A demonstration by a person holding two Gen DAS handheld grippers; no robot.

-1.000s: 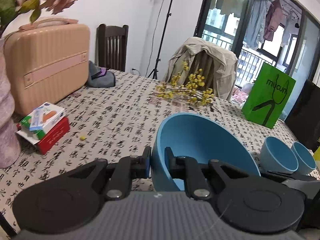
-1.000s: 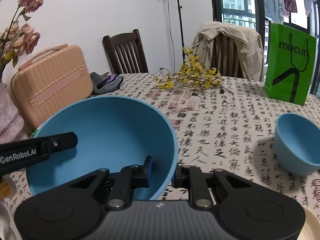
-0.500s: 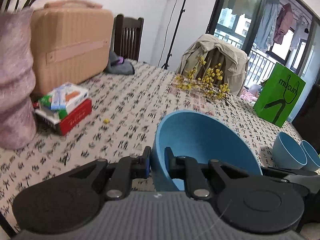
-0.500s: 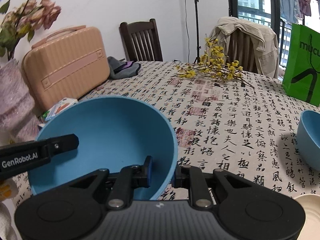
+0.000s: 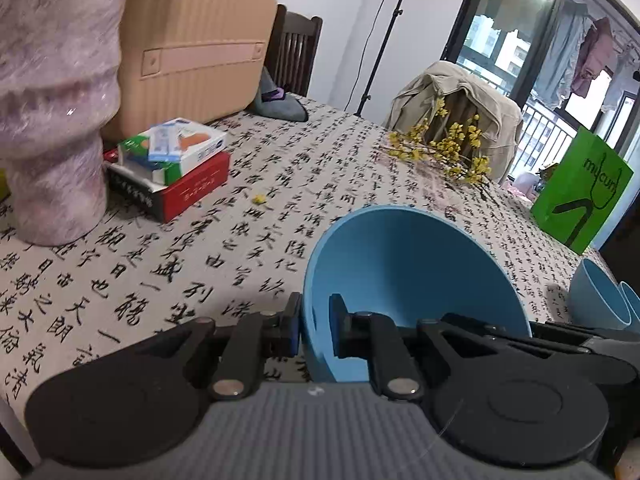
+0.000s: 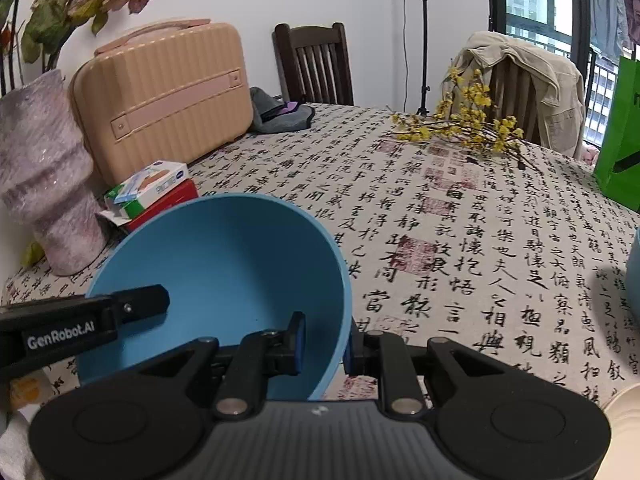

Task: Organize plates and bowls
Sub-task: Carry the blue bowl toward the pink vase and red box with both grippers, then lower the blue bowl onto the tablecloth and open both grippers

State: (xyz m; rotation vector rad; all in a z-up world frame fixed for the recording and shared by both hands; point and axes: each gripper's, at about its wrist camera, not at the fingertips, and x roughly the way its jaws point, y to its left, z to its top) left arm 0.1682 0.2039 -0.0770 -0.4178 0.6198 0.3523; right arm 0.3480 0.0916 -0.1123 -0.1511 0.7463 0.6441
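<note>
While both grippers clamp its rim, the big blue bowl (image 5: 412, 276) hangs tilted above the table (image 5: 240, 200). The left gripper (image 5: 315, 330) pinches the left wall, the right gripper (image 6: 325, 342) the right wall. Two small bowls (image 5: 600, 300) stand at the right, near a green bag (image 5: 580, 192).

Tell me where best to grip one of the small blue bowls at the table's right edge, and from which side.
Pinch the small blue bowl by its thin rim, one finger inside and one outside, coming from above: it stands upright and open, and its wall looks too wide to span.
</note>
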